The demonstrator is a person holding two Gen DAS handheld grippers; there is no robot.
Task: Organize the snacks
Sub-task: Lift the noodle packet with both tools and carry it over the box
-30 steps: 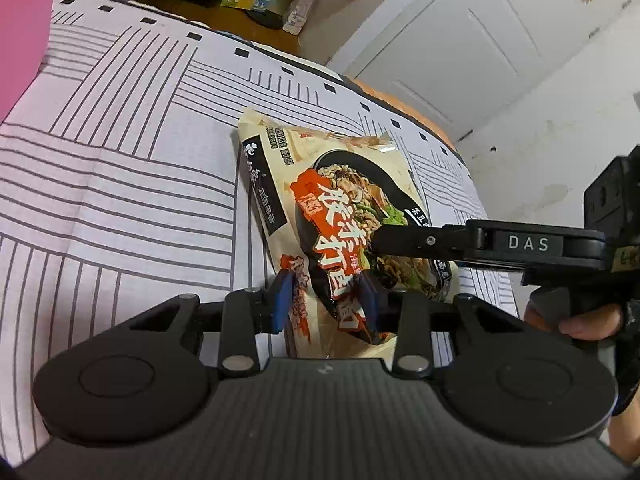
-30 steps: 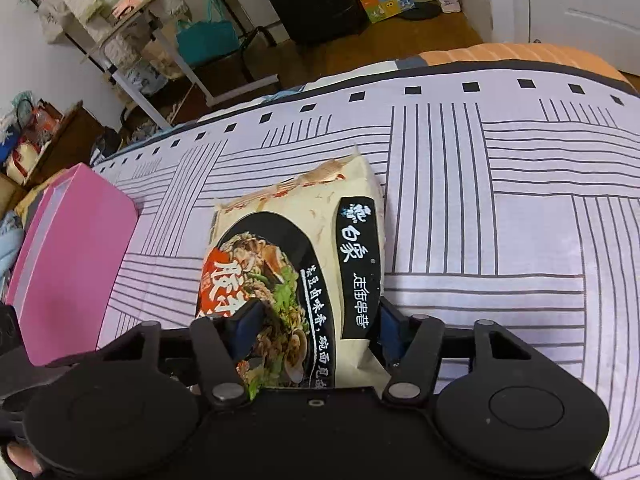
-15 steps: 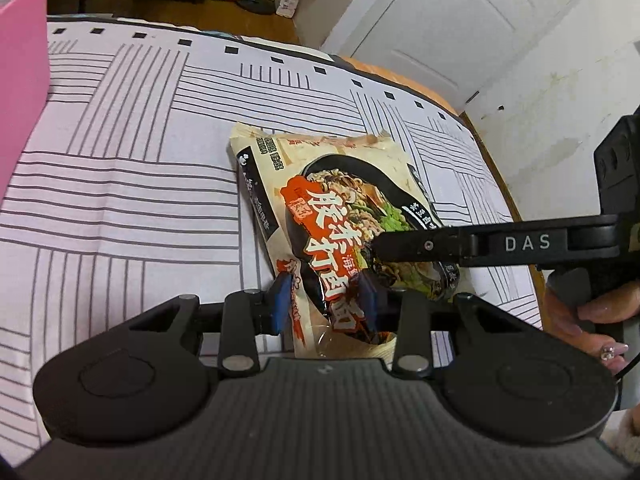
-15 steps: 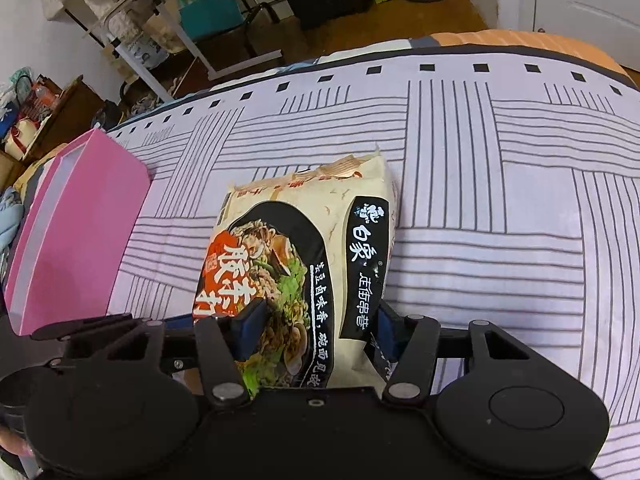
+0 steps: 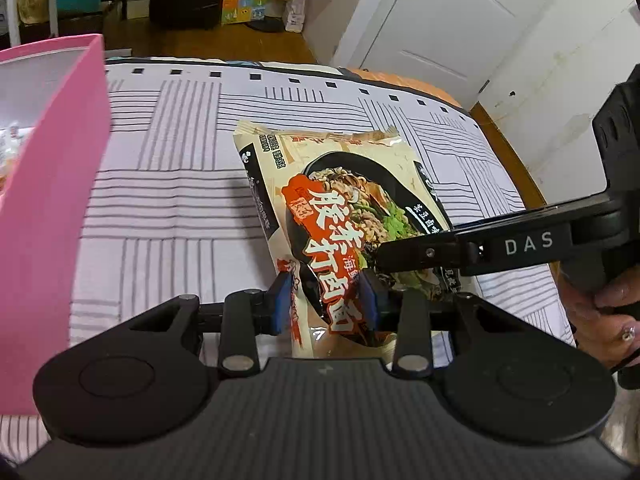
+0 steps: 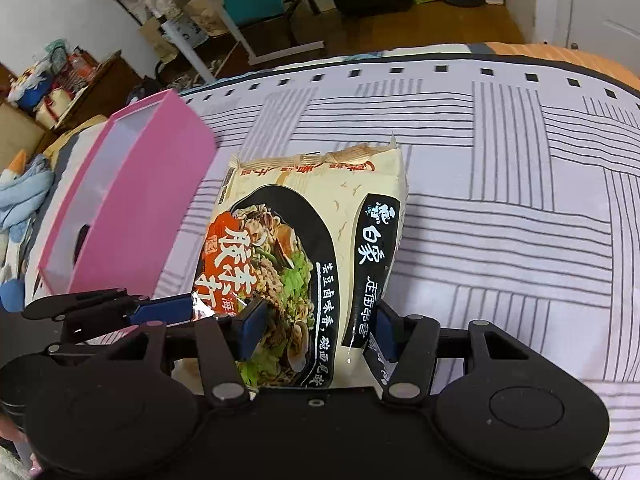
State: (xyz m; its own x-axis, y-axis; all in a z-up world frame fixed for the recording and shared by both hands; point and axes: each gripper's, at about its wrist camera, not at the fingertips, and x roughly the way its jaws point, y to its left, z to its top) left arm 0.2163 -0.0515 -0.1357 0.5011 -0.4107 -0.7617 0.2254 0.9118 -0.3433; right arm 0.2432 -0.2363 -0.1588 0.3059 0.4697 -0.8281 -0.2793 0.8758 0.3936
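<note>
Both grippers clamp the noodle pack: left gripper at its near end, right gripper beside it. The pink box sits at ten o'clock.

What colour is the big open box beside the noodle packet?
Pink outside, white inside; the open plastic box shows best in the right wrist view.

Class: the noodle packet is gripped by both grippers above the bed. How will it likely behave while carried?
The noodle packet looks puffy and light, so it probably lifts easily. Its glossy film may slip or crumple where the left gripper and right gripper pinch only one end. The far end likely sags little.
</note>
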